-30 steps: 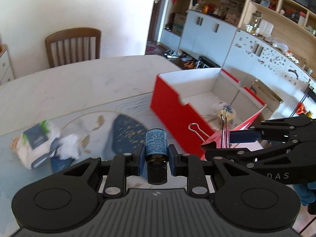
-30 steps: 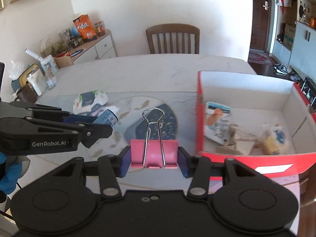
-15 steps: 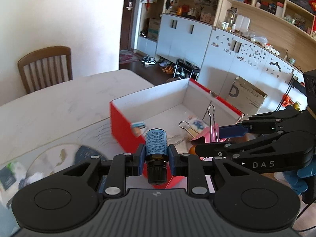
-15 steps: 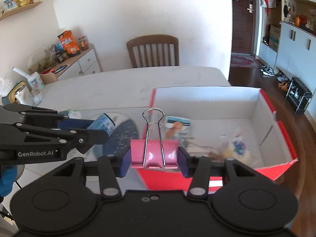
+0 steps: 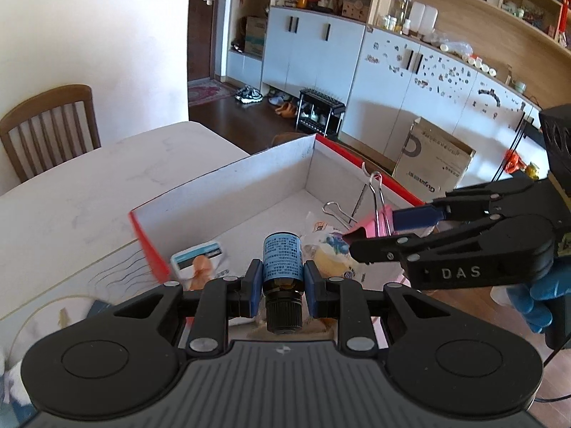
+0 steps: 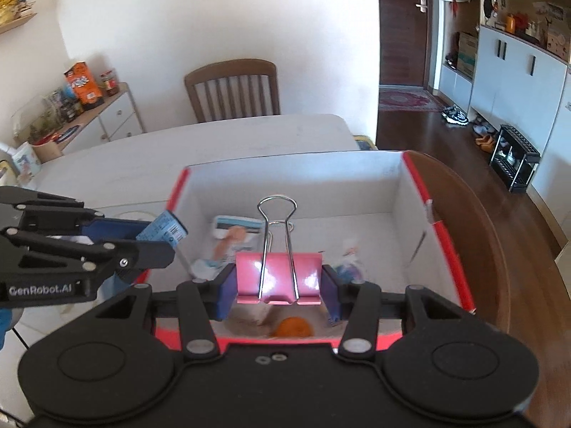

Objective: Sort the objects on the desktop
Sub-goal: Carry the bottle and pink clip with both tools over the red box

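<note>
My left gripper [image 5: 282,281] is shut on a small brown bottle with a blue label [image 5: 282,262], held above the near left part of the red box [image 5: 150,246]. It also shows in the right wrist view [image 6: 157,239] with the bottle [image 6: 166,231]. My right gripper [image 6: 278,285] is shut on a pink binder clip [image 6: 278,276], held over the box [image 6: 449,249]. The clip also shows in the left wrist view [image 5: 374,226]. Small packets [image 6: 232,232] and an orange thing [image 6: 294,327] lie inside the box.
The box stands at the right end of a white marble table [image 5: 71,199]. A wooden chair [image 6: 233,89] stands at the far side. A patterned mat [image 5: 53,314] lies left of the box. The floor [image 6: 446,135] drops off right of the table.
Both grippers have moved to the right with their loads, from over the mat to above the inside of the red box. Both stay shut.
</note>
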The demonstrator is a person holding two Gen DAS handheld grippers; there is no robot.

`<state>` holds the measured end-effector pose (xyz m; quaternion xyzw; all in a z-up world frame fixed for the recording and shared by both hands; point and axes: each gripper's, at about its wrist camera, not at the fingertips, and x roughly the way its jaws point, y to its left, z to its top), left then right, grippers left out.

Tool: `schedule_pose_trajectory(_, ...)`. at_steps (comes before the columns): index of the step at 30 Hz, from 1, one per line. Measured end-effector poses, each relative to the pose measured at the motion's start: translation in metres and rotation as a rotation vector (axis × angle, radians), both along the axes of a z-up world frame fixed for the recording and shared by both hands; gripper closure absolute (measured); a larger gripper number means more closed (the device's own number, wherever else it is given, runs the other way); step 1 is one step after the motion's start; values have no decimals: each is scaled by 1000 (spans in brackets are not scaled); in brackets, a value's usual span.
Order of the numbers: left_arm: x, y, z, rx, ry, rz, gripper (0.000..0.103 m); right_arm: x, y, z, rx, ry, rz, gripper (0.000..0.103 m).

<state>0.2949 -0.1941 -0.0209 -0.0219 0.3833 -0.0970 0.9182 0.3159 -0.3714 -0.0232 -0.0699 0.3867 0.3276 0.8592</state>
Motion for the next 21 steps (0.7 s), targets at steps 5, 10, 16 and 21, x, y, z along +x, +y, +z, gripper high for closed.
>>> schedule_pose_trajectory(5,33,-9,-14,26,54,-25,80,30,-1,-11,-26,12,8,55)
schedule_pose_trajectory(10,59,-14,-31,78,91,-31,80,58,5,-22,-50,29,22,55)
schedule_pose_trajectory(16,92,-7,-52,58,187,4,80,90,20,-42,-88,77,22,55)
schedule_pose_trajectory(21,112,-6,-66,101,229,12,80,109,32,-55,-111,116,27,55)
